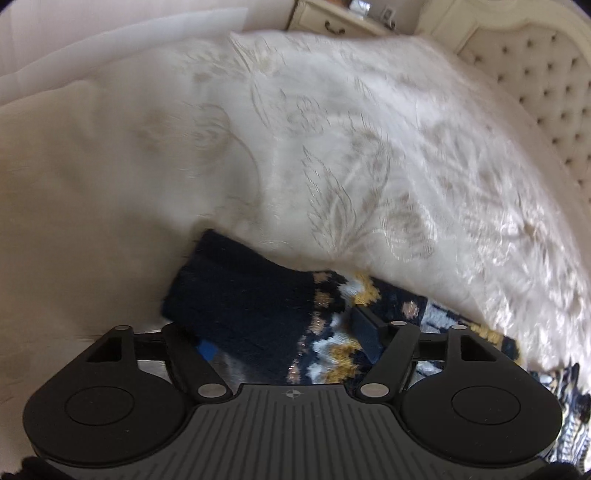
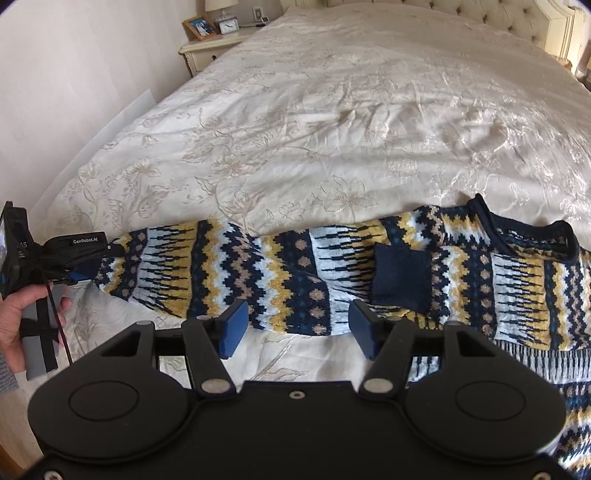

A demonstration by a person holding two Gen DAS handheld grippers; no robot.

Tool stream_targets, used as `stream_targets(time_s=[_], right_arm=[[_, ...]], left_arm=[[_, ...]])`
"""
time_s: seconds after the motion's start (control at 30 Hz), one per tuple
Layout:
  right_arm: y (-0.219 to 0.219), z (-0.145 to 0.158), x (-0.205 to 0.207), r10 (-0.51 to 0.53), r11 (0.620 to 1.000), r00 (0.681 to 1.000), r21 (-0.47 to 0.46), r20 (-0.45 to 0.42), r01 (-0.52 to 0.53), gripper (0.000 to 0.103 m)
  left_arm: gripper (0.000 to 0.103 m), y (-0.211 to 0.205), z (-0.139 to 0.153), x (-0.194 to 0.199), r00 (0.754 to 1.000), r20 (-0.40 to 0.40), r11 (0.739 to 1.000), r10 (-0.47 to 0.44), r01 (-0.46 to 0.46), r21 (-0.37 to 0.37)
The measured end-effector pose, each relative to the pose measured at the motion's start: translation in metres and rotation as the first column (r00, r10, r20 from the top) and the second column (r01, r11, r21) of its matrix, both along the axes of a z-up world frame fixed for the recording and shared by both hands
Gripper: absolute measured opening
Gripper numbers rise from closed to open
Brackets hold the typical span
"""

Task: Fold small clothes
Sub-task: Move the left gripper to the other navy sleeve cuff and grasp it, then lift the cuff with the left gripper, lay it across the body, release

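Note:
A knitted sweater (image 2: 480,273) in navy, yellow, white and tan lies on the bed. One sleeve (image 2: 229,269) is stretched out to the left; the other sleeve's navy cuff (image 2: 400,277) lies folded over the body. My left gripper (image 2: 79,264) is at the far end of the stretched sleeve. In the left wrist view the navy cuff (image 1: 236,295) lies between its wide-apart blue fingers (image 1: 365,336), so the left gripper (image 1: 284,343) is open. My right gripper (image 2: 295,326) is open and empty, just above the sleeve's near edge.
The cream embroidered bedspread (image 2: 332,129) covers the bed. A tufted headboard (image 2: 498,22) is at the far end. A nightstand (image 2: 210,48) with a photo frame, clock and lamp stands at the back left, next to the wall.

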State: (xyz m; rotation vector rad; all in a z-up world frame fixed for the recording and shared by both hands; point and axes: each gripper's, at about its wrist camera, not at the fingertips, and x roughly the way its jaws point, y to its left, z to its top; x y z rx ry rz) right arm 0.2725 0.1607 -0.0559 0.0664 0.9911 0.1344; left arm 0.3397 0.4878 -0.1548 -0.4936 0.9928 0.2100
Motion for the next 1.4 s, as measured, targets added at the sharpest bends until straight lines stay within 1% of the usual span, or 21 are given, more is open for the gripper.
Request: stream_targets(time_s=[0.03,0.07,0.13,0.2,0.3,0.33,0.37,0.4,0.43,0.5,0.6,0.63,0.73,0.77,0.83,0.9,1.0,1.1,1.2,1.3,1.4], right_arm=[[0.000,-0.001,0.001,-0.004,1.000,1.000,-0.003,-0.006,0.004,0.065],[-0.001,-0.002,0.002,-0.008,1.000,1.000,-0.005,-0.013,0.008,0.065],[-0.003,-0.005,0.005,-0.016,1.000,1.000,-0.009,-0.023,0.016,0.065],[-0.007,-0.009,0.009,-0.038,0.999,0.999,-0.013,-0.034,0.038,0.067],[-0.016,-0.018,0.024,-0.065,0.998,0.997,-0.027,-0.052,0.064,0.068],[-0.019,-0.021,0.031,-0.067,0.997,0.996,-0.034,-0.056,0.066,0.067],[-0.022,-0.024,0.039,-0.063,0.997,0.996,-0.042,-0.058,0.060,0.067],[-0.023,-0.026,0.047,-0.053,0.997,0.997,-0.053,-0.059,0.050,0.064],[-0.023,-0.028,0.056,-0.038,0.997,0.998,-0.070,-0.058,0.034,0.058],[-0.021,-0.032,0.073,0.009,0.995,0.999,-0.098,-0.051,-0.014,0.056],[-0.013,-0.037,0.098,0.099,0.985,0.994,-0.138,-0.037,-0.103,0.056],[-0.009,-0.039,0.105,0.128,0.980,0.991,-0.150,-0.038,-0.132,0.056],[0.002,-0.052,0.125,0.192,0.968,0.978,-0.148,-0.080,-0.203,0.055],[0.006,-0.059,0.130,0.206,0.965,0.973,-0.143,-0.103,-0.219,0.055],[0.015,-0.078,0.140,0.225,0.956,0.962,-0.157,-0.157,-0.249,0.050],[0.023,-0.099,0.147,0.229,0.946,0.952,-0.185,-0.201,-0.267,0.050],[0.027,-0.113,0.152,0.211,0.949,0.955,-0.190,-0.206,-0.251,0.052],[0.022,-0.102,0.148,0.185,0.964,0.969,-0.164,-0.166,-0.212,0.052],[0.008,-0.075,0.132,0.139,0.981,0.987,-0.122,-0.085,-0.149,0.053],[-0.013,-0.047,0.110,0.082,0.995,0.996,-0.059,-0.026,-0.083,0.054],[-0.036,-0.028,0.084,0.022,0.999,1.000,-0.024,0.009,-0.022,0.054]], left_arm=[[0.072,-0.002,0.000,0.000,1.000,-0.001,1.000,0.006,-0.006,0.006],[0.076,-0.004,0.000,-0.001,1.000,0.001,1.000,0.014,-0.014,0.007],[0.080,-0.006,-0.001,-0.001,1.000,0.002,1.000,0.013,-0.013,-0.006],[0.080,-0.006,-0.002,-0.001,1.000,-0.015,1.000,0.022,-0.022,-0.012],[0.078,-0.004,0.000,0.003,1.000,-0.024,0.999,-0.001,-0.001,-0.053],[0.057,-0.001,0.001,0.001,1.000,-0.008,0.997,0.006,-0.007,-0.071],[0.024,0.002,0.002,-0.002,1.000,0.004,0.996,0.026,-0.026,-0.081],[0.010,0.005,0.002,-0.004,0.999,-0.006,0.995,0.049,-0.049,-0.086],[0.006,0.008,0.002,-0.007,0.997,-0.014,0.993,0.071,-0.072,-0.098],[0.006,0.010,0.007,-0.016,0.995,0.020,0.989,0.100,-0.097,-0.114],[0.005,0.005,0.021,-0.025,0.993,0.062,0.994,0.099,-0.097,-0.046],[0.005,0.005,0.025,-0.027,0.991,0.074,0.994,0.110,-0.107,-0.038],[0.005,0.010,0.032,-0.034,0.983,0.085,0.986,0.161,-0.158,-0.043],[0.005,0.011,0.033,-0.036,0.981,0.085,0.984,0.173,-0.170,-0.044],[0.005,0.012,0.036,-0.039,0.981,0.088,0.984,0.175,-0.173,-0.037],[0.005,0.011,0.040,-0.040,0.982,0.095,0.986,0.165,-0.163,-0.024],[0.005,0.008,0.049,-0.043,0.981,0.116,0.988,0.155,-0.154,-0.017],[0.005,-0.001,0.066,-0.042,0.978,0.168,0.992,0.120,-0.123,0.008],[0.005,-0.014,0.089,-0.041,0.972,0.226,0.996,0.071,-0.081,0.037],[0.005,-0.031,0.113,-0.039,0.956,0.292,0.998,0.019,-0.037,0.058],[0.005,-0.052,0.132,-0.034,0.937,0.348,0.998,-0.038,0.018,0.060]])
